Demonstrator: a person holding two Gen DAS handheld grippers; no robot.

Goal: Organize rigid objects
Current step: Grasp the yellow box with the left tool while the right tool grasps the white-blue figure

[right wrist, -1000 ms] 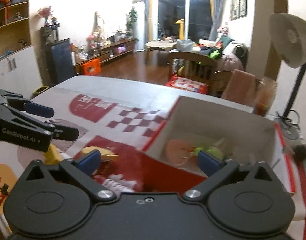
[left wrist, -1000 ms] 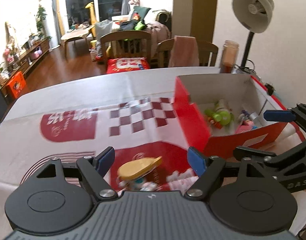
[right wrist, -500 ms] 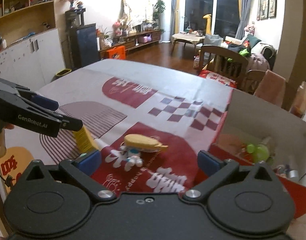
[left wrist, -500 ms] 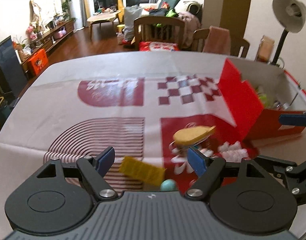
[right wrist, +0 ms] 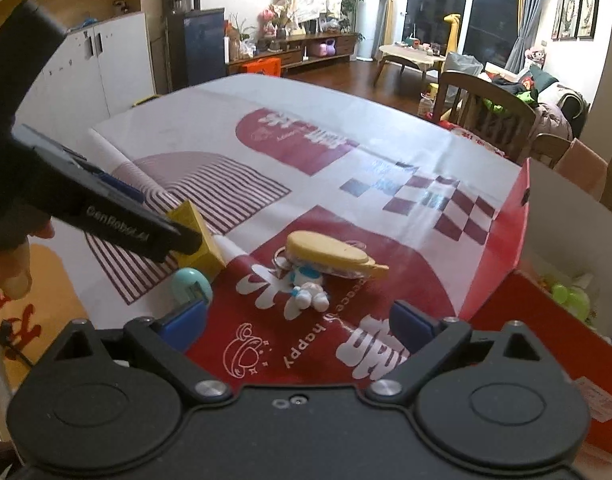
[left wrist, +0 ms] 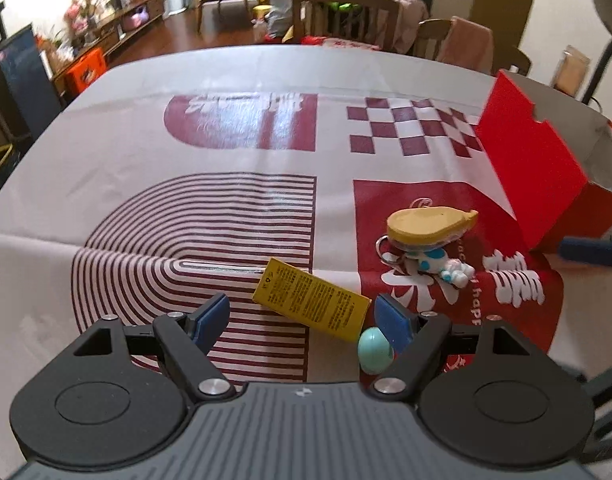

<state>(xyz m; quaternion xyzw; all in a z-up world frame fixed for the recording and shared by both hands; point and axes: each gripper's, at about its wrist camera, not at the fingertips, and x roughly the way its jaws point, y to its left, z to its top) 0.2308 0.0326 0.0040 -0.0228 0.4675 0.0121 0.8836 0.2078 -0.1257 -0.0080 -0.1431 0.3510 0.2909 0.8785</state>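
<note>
Now the left gripper (left wrist: 302,320) hangs with its jaws wide and empty just over a flat yellow printed cardboard box (left wrist: 310,299) lying on the worktop (left wrist: 106,152), the box's long axis running slantwise across the gap, with a small teal egg-shaped toy (left wrist: 374,350) against the right-hand pad. Meanwhile the right gripper (right wrist: 298,322), jaws closing on nothing, points toward a yellow-capped white-and-blue figurine keychain (right wrist: 317,270), so the left hand looks nearer the box, well apart from the open red cardboard carton (left wrist: 533,168).
</note>
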